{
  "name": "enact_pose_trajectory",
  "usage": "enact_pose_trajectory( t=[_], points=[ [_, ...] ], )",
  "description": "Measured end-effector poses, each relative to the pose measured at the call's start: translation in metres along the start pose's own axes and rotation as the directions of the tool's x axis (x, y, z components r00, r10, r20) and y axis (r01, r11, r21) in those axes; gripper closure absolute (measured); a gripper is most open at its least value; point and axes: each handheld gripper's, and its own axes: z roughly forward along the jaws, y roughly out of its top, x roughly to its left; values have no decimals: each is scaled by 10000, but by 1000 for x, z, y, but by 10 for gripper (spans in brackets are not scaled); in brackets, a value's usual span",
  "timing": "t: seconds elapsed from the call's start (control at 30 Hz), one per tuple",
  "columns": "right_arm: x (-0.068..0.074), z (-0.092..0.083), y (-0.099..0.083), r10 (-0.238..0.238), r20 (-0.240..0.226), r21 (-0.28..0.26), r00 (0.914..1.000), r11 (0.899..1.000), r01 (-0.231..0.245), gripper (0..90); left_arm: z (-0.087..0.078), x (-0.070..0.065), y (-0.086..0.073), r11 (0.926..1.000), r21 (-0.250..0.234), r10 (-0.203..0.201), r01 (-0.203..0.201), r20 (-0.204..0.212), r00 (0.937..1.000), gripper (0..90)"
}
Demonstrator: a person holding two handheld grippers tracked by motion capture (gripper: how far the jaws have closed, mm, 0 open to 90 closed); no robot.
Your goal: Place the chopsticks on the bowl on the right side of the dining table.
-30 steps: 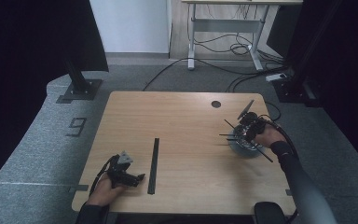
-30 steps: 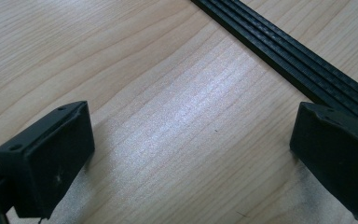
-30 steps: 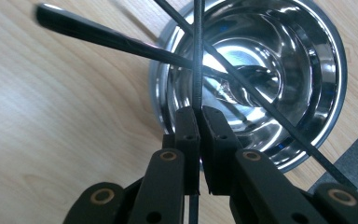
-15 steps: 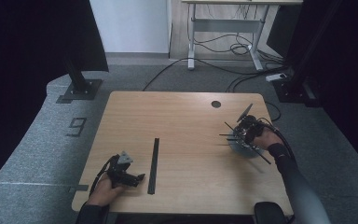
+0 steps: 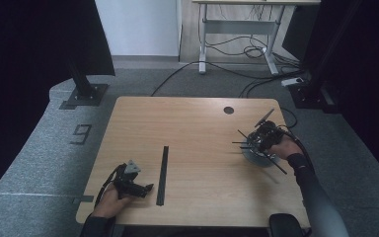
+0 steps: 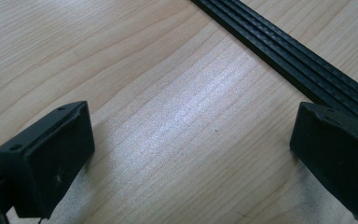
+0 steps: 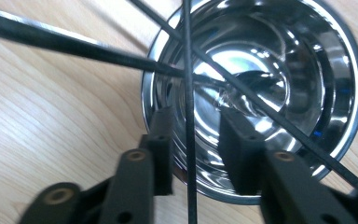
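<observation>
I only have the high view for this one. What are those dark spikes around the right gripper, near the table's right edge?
Observer: The right gripper hangs over a shiny steel bowl. The spikes are thin black sticks resting in it.
Operator: Is it gripping one?
Observer: No. Its jaws have just been opening, and one stick stands between them with a gap on each side.
Operator: And the left one?
Observer: The left gripper is open, with bare table between its jaws. A ribbed black strip lies just beyond them.
</observation>
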Motion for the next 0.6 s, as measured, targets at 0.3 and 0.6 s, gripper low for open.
enact_pose_trajectory(
  t=[0.3, 0.6],
  points=[
    [0, -10, -24, 994, 69, -1931, 9950, 9764, -962, 346, 0, 0, 0, 10000, -2, -2, 2, -2, 10000, 0],
    [9, -16, -42, 1825, 923, -3756, 9789, 9168, -1355, 131, 0, 0, 0, 10000, -7, -3, 3, 0, 10000, 0]
  ],
)
